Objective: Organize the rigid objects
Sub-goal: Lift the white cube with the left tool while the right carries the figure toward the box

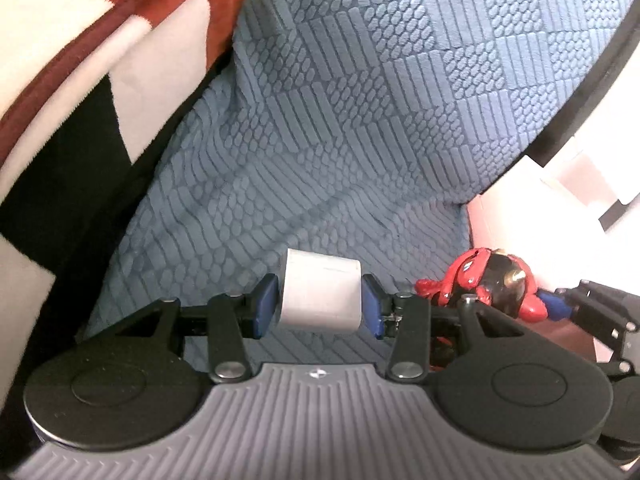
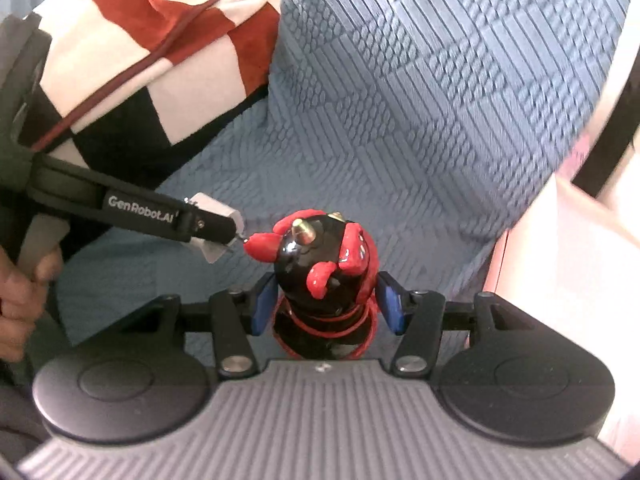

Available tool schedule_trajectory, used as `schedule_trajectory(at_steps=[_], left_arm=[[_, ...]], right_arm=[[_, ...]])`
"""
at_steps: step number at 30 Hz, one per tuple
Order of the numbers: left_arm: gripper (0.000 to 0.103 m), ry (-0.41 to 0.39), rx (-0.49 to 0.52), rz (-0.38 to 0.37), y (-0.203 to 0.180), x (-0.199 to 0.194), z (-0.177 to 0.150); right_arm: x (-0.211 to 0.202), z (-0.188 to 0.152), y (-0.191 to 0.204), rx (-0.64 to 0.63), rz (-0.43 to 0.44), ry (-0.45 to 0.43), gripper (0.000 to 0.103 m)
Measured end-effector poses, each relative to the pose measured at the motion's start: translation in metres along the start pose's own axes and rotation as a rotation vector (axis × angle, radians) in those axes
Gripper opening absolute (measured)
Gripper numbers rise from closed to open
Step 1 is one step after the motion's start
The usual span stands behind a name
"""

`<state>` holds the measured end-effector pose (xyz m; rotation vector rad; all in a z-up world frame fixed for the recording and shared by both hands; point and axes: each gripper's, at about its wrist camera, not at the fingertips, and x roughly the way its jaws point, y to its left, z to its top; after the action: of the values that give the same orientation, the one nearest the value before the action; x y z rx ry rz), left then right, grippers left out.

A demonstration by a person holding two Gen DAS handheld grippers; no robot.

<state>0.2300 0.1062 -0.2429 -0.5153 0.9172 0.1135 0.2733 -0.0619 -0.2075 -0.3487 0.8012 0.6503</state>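
My left gripper is shut on a small white box, held between its blue pads above the blue textured sofa cover. My right gripper is shut on a black and red figurine with small horns. The figurine also shows at the right of the left wrist view, beside the white box. In the right wrist view the left gripper comes in from the left with the white box in it, close to the figurine's red arm.
A red, white and black checked blanket lies at the left on the sofa; it also shows in the right wrist view. A pale surface borders the sofa on the right. A hand holds the left gripper's handle.
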Motion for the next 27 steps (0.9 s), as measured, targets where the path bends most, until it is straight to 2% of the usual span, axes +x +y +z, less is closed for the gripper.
schedule_trajectory(at_steps=[5, 18, 27], left_arm=[[0.051, 0.009, 0.018, -0.003, -0.007, -0.004, -0.010], [0.050, 0.013, 0.008, -0.005, -0.019, -0.030, -0.031], [0.050, 0.018, -0.009, 0.009, -0.026, -0.039, -0.044]], right_arm=[[-0.010, -0.014, 0.004, 0.037, -0.016, -0.012, 0.057], [-0.030, -0.039, 0.006, 0.197, 0.020, -0.041, 0.057], [-0.012, -0.053, 0.004, 0.263, 0.025, 0.016, 0.057]])
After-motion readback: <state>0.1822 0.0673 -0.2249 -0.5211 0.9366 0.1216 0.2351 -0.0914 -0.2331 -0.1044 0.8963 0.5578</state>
